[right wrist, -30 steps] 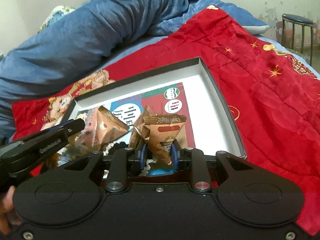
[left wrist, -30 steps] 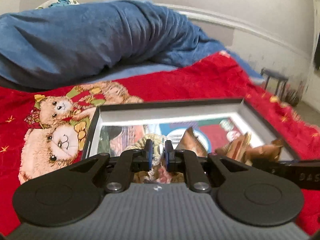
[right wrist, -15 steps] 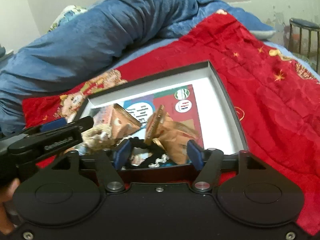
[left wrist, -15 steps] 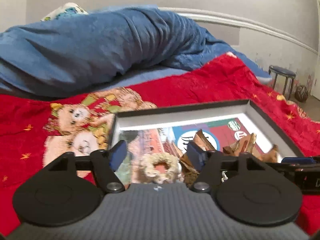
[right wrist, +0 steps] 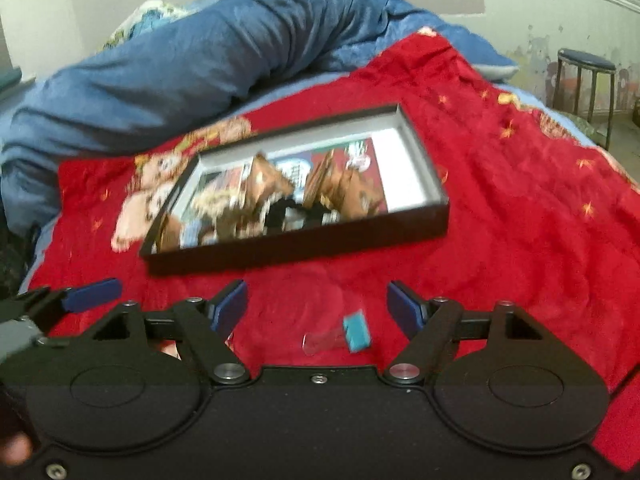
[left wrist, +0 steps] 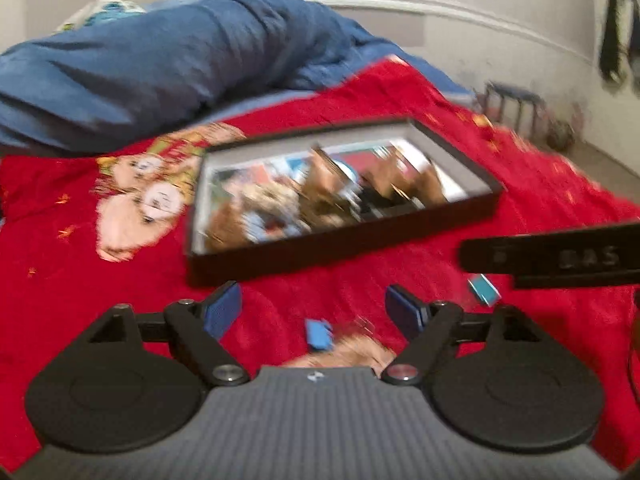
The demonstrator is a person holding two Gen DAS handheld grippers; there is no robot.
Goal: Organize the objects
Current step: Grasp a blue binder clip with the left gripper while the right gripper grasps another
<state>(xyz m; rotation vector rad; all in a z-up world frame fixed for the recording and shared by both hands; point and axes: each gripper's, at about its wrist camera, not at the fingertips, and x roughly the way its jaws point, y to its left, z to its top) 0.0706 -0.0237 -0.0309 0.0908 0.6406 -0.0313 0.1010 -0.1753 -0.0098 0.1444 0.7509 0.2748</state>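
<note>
A shallow black box [left wrist: 344,244] [right wrist: 304,248] lies on the red blanket and holds brown snack packets [right wrist: 344,188], a beige scrunchie [right wrist: 212,200] and a black item. My left gripper [left wrist: 314,310] is open and empty, in front of the box's near wall. A small teal-blue item [left wrist: 318,334] lies on the blanket between its fingers. My right gripper [right wrist: 318,306] is open and empty, also short of the box. A small clear piece with a teal end [right wrist: 356,330] lies between its fingers. Both views are blurred.
The red blanket [right wrist: 520,216] has a teddy-bear print [left wrist: 148,196] left of the box. A rumpled blue duvet [left wrist: 160,60] lies behind. A stool [right wrist: 586,88] stands off the bed at right. The other gripper's finger [left wrist: 552,254] reaches in from the right.
Both grippers opened, letting go of the scrunchie and a snack packet in the box, then pulled back out of the box toward me.
</note>
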